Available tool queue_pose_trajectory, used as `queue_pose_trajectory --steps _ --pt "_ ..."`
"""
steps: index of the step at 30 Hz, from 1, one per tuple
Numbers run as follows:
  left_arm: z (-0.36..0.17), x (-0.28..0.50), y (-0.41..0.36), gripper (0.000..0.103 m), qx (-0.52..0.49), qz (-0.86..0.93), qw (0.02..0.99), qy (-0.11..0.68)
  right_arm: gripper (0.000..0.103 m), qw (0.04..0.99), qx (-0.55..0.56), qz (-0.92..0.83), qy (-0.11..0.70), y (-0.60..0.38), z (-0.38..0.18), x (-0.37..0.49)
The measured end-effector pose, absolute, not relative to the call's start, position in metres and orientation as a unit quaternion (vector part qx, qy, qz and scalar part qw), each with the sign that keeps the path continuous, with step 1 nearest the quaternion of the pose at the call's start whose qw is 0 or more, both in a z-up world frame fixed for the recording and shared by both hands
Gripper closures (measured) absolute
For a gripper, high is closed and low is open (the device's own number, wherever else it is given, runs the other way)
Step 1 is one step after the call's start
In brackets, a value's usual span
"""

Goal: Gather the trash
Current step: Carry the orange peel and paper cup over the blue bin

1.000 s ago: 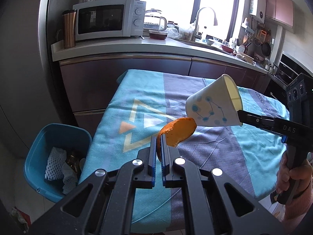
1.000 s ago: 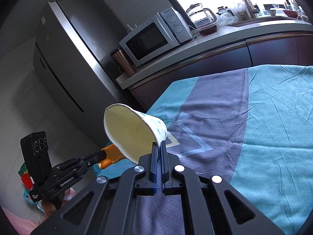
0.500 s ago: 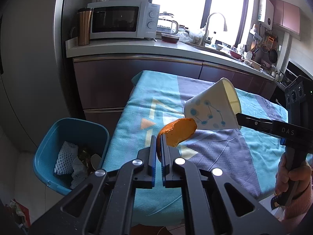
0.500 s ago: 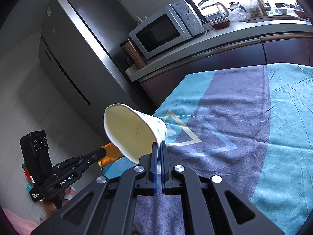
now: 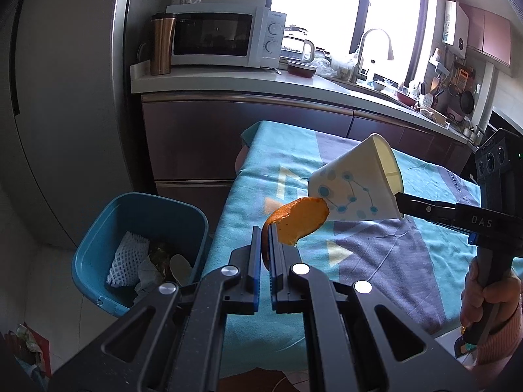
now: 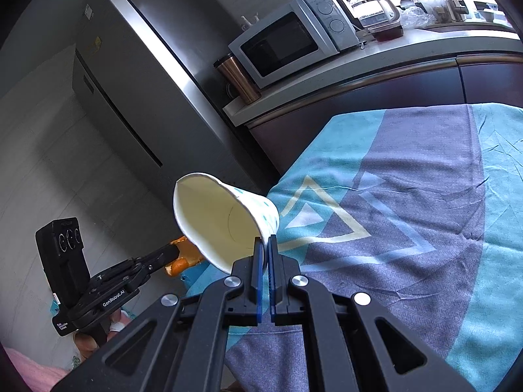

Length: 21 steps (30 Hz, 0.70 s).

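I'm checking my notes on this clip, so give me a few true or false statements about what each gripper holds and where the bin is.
1. The left gripper is clamped on an orange peel. True.
2. The right gripper holds a glass jar. False: it pinches the rim of a paper cup.
3. The paper cup stands upright on the table. False: it is held tilted on its side in the air.
4. The blue bin on the floor already contains trash. True.
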<state>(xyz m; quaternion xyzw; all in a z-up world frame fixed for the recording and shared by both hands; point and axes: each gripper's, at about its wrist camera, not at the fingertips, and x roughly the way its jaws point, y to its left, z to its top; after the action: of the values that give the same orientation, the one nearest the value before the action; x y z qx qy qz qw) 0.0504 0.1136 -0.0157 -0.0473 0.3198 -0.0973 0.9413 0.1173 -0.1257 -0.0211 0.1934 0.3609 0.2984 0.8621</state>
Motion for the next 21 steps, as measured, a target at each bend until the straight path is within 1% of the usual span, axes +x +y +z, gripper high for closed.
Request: queue_pose_trajectory --steps 21 --pt "-0.015 0.048 0.145 0.098 -0.06 -0.062 0.945 0.316 0.101 0.842 0.195 0.335 0.376 -0.089 -0.028 0.137"
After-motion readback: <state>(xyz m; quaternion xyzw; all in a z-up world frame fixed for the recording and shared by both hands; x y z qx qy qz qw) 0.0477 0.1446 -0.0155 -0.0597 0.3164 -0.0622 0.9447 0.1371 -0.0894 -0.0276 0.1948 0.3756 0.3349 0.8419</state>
